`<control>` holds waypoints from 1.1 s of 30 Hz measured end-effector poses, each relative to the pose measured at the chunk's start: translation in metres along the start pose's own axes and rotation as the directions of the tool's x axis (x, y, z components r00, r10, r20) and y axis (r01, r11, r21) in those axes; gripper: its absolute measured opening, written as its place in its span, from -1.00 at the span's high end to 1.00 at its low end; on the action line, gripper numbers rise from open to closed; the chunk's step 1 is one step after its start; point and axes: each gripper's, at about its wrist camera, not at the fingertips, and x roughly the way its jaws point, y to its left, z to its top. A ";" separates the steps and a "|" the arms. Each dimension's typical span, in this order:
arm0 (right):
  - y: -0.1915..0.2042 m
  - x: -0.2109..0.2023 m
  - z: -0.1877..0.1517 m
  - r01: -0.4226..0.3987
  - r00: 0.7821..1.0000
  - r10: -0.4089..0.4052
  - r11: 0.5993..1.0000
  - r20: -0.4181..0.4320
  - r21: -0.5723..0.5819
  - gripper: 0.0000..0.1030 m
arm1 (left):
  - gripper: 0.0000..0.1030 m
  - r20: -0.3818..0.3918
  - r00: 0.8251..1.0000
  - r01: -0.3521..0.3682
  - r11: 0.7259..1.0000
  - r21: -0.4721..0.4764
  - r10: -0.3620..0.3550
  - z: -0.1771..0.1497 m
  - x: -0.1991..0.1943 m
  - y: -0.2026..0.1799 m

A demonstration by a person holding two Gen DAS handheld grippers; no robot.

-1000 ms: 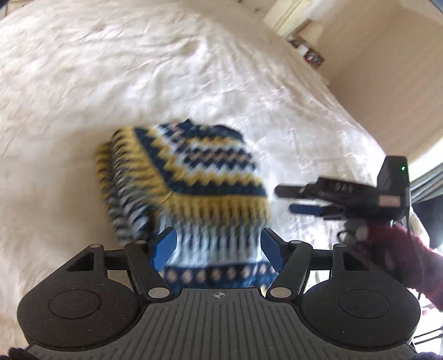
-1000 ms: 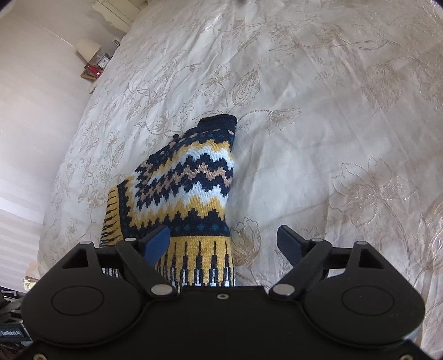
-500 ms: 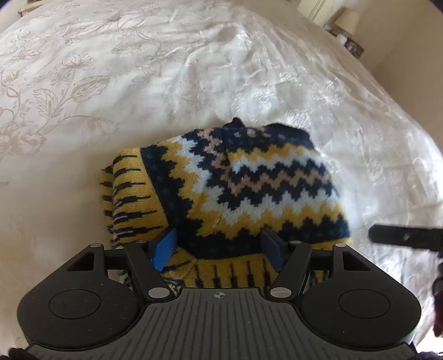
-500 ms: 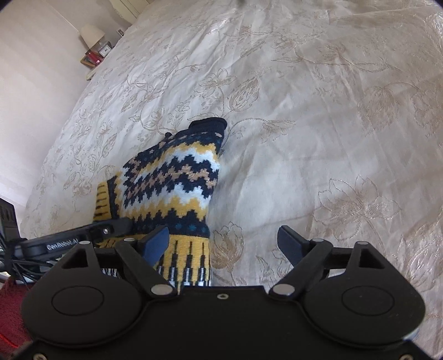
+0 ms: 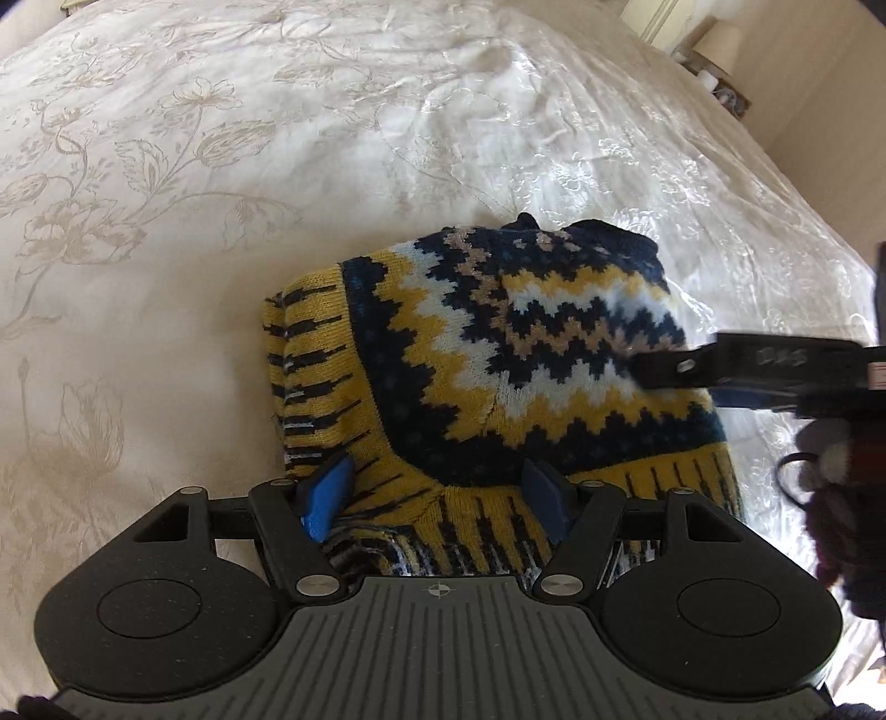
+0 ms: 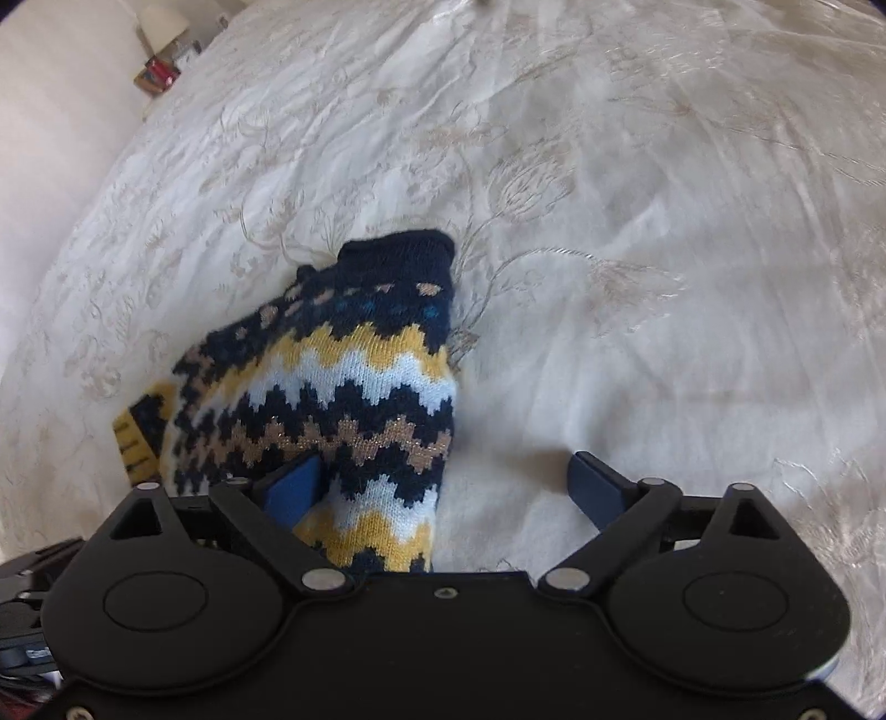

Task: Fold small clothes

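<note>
A folded knit sweater (image 5: 498,354) with navy, yellow, white and tan zigzags lies on the white floral bedspread (image 5: 166,221). My left gripper (image 5: 436,500) stands open just over the sweater's near yellow-striped hem, which lies between its blue pads. My right gripper (image 6: 446,487) points down at the sweater (image 6: 343,382), and its jaws are opening. Its left pad sits over the knit, its right pad over bare bedspread (image 6: 664,277), and the sweater's right edge runs between them. In the left wrist view the right gripper (image 5: 681,382) reaches in from the right above the sweater's right side.
A bedside shelf with a lamp (image 5: 717,41) and small items stands past the bed's far corner; the lamp (image 6: 160,22) shows in the right wrist view too. A person's dark red sleeve (image 5: 847,498) is at the right edge. Bedspread surrounds the sweater.
My left gripper has come down closer to the sweater's near hem. My right gripper has shifted over the sweater's right side and its jaws have spread wider.
</note>
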 end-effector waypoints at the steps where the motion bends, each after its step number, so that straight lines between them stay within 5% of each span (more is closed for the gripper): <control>1: 0.008 0.008 0.001 0.017 1.000 -0.018 0.999 -0.017 -0.044 -1.00 | -0.28 0.000 1.000 -0.002 1.000 -0.003 0.002 0.000 0.000 0.000; 9: 0.039 0.030 0.014 0.071 0.993 -0.093 0.961 -0.069 -0.267 -1.00 | -0.27 -0.003 1.000 0.003 1.000 -0.021 -0.003 0.001 0.001 0.003; 18: 0.022 -0.037 -0.016 0.032 0.998 -0.020 0.974 0.060 -0.223 -0.97 | -0.29 0.010 1.000 -0.007 1.000 -0.017 0.007 -0.003 -0.002 0.000; 23: 0.016 -0.034 -0.053 0.072 0.997 -0.069 0.967 0.021 -0.245 -0.98 | -0.30 0.011 1.000 -0.022 1.000 0.012 0.022 -0.004 0.000 -0.003; 33: 0.026 -0.052 -0.074 0.093 0.992 -0.065 0.954 0.106 -0.286 -0.98 | -0.36 0.023 0.998 -0.057 0.998 0.031 0.057 -0.014 -0.009 -0.006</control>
